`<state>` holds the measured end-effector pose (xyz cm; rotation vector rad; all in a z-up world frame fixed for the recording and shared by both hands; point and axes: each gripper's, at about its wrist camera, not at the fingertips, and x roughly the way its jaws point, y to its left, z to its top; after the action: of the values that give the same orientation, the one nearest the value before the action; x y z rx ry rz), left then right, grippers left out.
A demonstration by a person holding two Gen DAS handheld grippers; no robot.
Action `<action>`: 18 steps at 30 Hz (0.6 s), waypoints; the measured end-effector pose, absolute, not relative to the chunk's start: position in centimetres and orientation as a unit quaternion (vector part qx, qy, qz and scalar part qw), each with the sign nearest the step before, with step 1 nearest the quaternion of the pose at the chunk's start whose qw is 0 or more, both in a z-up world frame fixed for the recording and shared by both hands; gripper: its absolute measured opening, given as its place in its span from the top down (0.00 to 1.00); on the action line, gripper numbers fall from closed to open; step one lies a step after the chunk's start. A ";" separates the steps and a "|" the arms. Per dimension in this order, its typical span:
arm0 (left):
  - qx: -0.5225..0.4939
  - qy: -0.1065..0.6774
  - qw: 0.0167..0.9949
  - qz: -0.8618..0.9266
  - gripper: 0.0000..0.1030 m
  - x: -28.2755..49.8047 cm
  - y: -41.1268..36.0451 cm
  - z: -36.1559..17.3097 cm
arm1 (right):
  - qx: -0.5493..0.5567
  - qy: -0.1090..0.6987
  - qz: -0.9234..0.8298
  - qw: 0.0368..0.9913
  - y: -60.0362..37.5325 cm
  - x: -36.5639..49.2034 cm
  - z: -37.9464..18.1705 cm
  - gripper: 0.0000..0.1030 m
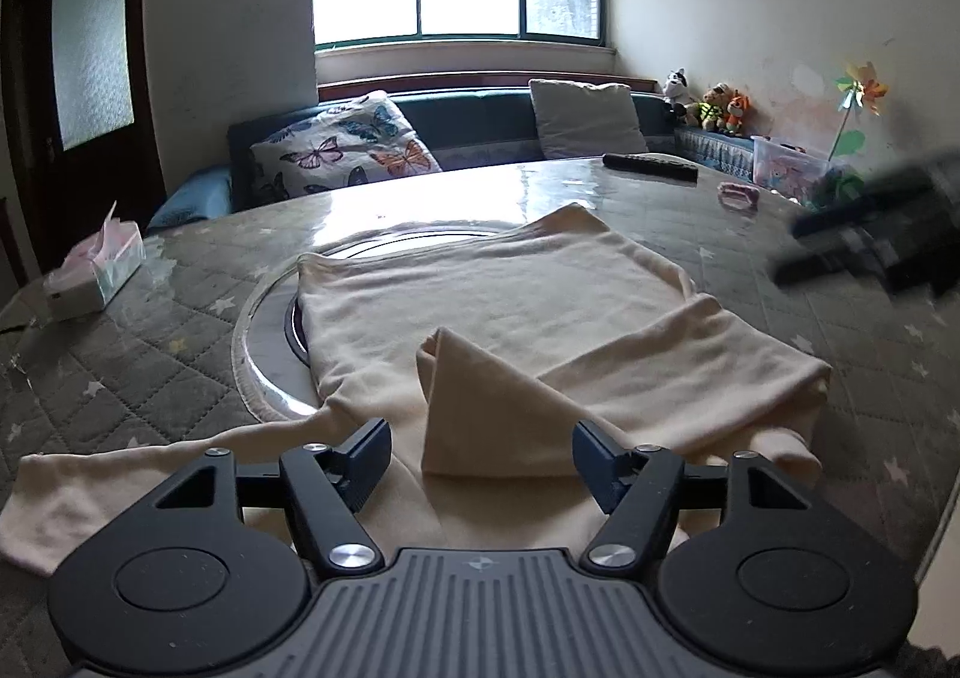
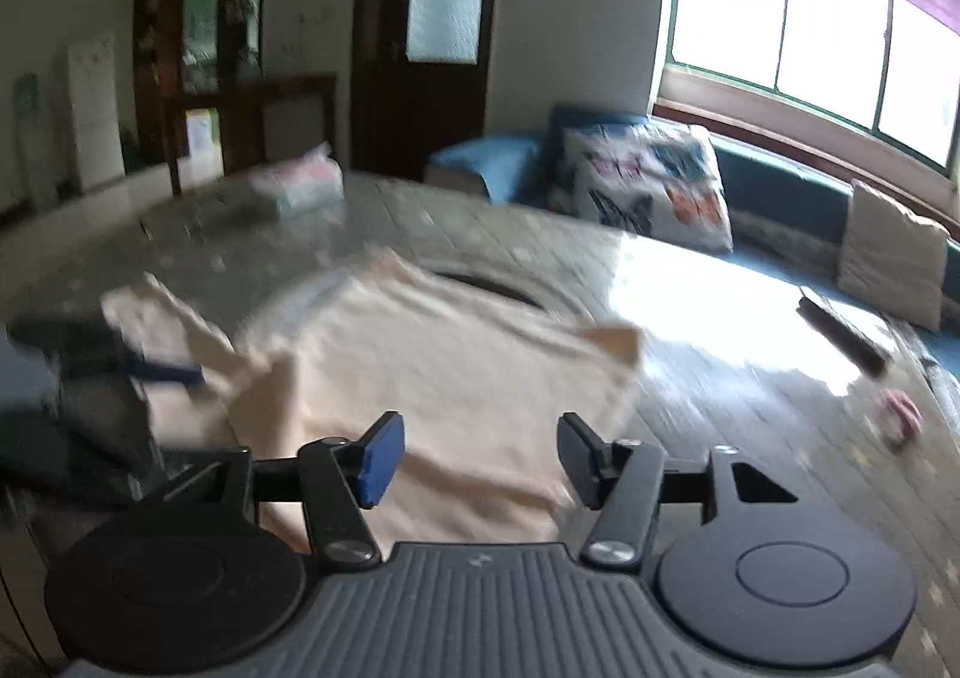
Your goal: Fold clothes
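A cream garment (image 1: 480, 306) lies spread on the round table, its right sleeve folded in over the body and its left sleeve (image 1: 120, 492) stretched out to the near left. My left gripper (image 1: 480, 462) is open and empty just above the garment's near edge. My right gripper (image 2: 480, 456) is open and empty above the garment's right side (image 2: 456, 378); it also shows blurred at the right edge of the left wrist view (image 1: 876, 234). The left gripper appears blurred at the left of the right wrist view (image 2: 90, 378).
The table (image 1: 150, 330) has a grey quilted cover under clear plastic and a glass turntable (image 1: 270, 378) in the middle. A tissue box (image 1: 96, 270) stands at the left, a remote (image 1: 651, 165) and a pink object (image 1: 738, 195) at the far right. A sofa with cushions (image 1: 342, 144) runs behind.
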<state>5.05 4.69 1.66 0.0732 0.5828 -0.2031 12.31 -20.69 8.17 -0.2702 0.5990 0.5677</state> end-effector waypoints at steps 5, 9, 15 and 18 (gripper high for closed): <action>-0.001 0.307 0.945 -0.114 0.46 6.4 5.9 1.5 | -0.136 0.313 0.263 0.902 -23.2 11.1 5.9 0.34; -0.014 0.317 0.941 -0.118 0.84 6.4 6.5 1.3 | -0.137 0.326 0.263 0.898 -24.0 10.3 4.6 0.32; -0.032 0.309 0.945 -0.101 0.99 4.1 7.6 2.5 | -0.143 0.336 0.264 0.893 -24.0 10.0 3.3 0.26; -0.035 0.311 0.945 -0.095 0.99 3.0 8.3 2.7 | -0.144 0.337 0.254 0.895 -24.2 9.9 2.7 0.24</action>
<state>2.97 8.28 2.74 -0.0717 0.6335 -0.1934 9.92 -24.15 2.71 -0.2989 0.6981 0.5268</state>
